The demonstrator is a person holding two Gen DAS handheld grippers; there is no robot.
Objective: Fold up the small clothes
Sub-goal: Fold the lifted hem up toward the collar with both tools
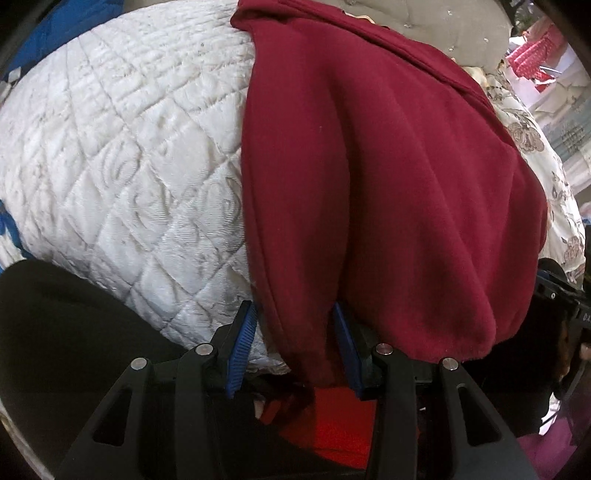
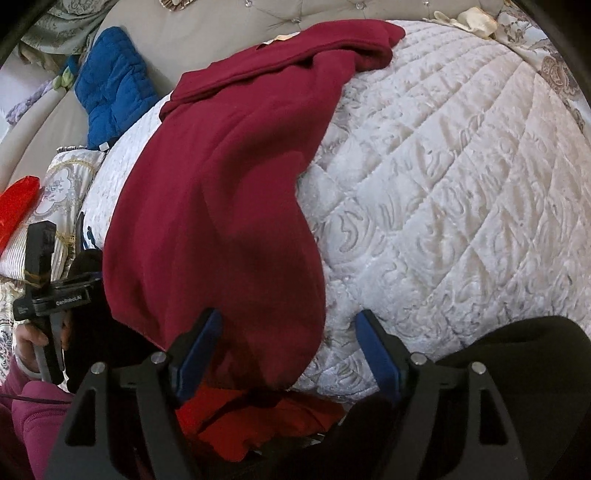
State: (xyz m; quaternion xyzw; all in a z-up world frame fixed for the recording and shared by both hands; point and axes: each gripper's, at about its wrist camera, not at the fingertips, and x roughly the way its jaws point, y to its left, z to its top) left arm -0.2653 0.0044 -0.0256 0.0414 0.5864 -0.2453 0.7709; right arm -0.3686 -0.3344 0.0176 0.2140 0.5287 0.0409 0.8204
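A dark red garment [image 1: 388,184] lies lengthwise on a white quilted bed cover [image 1: 122,155], its near end hanging over the bed's front edge. My left gripper [image 1: 295,332] is open, its blue pads either side of the garment's near left edge. In the right wrist view the same garment [image 2: 221,192] runs from the far headboard to the front edge. My right gripper [image 2: 288,332] is open around the garment's near right corner, over the quilt [image 2: 461,184]. The left gripper's body [image 2: 55,295] shows at the left there.
A blue padded cloth [image 2: 114,85] lies at the far left by a grey tufted headboard [image 2: 229,26]. Floral bedding [image 1: 532,147] lies beside the quilt. Bright red cloth [image 2: 258,417] hangs below the bed's front edge. A black object [image 1: 74,332] sits near the front corner.
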